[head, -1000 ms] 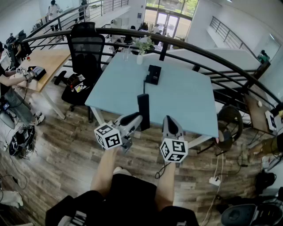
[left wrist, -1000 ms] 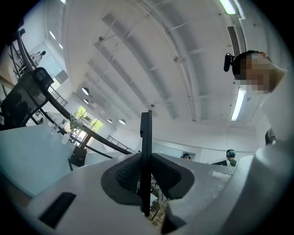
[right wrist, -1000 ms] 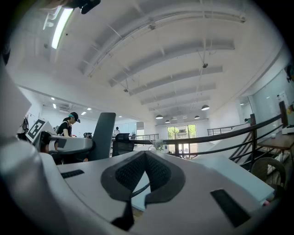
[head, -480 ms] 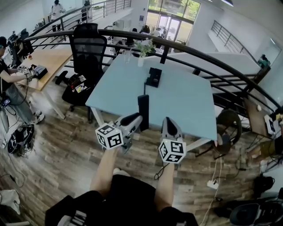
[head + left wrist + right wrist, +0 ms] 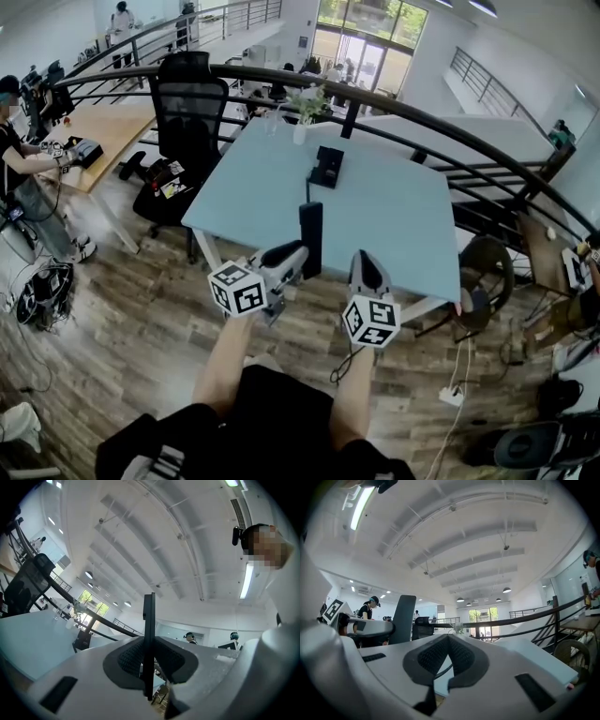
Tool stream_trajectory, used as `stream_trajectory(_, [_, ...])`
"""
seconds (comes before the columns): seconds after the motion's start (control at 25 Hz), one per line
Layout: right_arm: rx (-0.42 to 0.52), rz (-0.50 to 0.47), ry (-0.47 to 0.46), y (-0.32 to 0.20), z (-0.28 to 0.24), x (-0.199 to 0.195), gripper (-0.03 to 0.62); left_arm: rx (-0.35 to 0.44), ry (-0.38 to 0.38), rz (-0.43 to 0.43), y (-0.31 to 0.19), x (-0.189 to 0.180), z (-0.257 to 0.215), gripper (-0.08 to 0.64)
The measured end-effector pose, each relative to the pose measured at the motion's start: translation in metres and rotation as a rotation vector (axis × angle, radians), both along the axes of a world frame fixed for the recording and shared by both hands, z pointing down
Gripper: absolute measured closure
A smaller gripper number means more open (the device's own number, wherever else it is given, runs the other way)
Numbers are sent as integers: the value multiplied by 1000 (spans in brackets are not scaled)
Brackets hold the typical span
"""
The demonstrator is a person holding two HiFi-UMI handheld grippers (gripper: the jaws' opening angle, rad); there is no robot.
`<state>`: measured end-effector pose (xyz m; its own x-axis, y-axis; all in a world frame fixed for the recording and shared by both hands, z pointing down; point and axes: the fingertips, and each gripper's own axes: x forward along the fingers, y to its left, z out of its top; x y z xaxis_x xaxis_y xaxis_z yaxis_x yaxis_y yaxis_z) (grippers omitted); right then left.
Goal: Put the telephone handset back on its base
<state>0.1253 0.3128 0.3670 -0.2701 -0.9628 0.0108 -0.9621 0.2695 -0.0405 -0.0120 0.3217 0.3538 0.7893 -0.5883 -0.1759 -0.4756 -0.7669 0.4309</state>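
A black telephone base (image 5: 326, 165) sits at the far middle of a light blue table (image 5: 394, 216), with a thin cord (image 5: 307, 185) running toward me. The black handset (image 5: 310, 239) stands upright over the table's near edge, with my left gripper (image 5: 296, 253) shut on its lower end. In the left gripper view the handset (image 5: 149, 620) is edge-on between the closed pads, and the base (image 5: 83, 640) shows far to the left. My right gripper (image 5: 364, 260) hovers to the right of the handset, shut and holding nothing (image 5: 448, 637). The right gripper view has the handset (image 5: 403, 616) at its left.
A black office chair (image 5: 183, 103) stands at the table's far left corner. A small vase with a plant (image 5: 302, 117) is on the far edge. A dark curved railing (image 5: 441, 122) runs behind. Another chair (image 5: 483, 258) is right of the table. Cables (image 5: 457, 375) lie on the wooden floor.
Both grippers and the handset keep almost the same pose; they have drifted only slightly to the right in the head view.
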Motion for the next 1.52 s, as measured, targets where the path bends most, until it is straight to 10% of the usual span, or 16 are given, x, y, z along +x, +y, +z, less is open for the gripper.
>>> stream_trajectory(0.48, [-46,-25,-6,-46,26,-8,603,-45,11,-13,-49,-7,17,495])
stream_trajectory(1.52, [-204,61,5,-345,100,14,603,-246,52,98,-373,17,94,495])
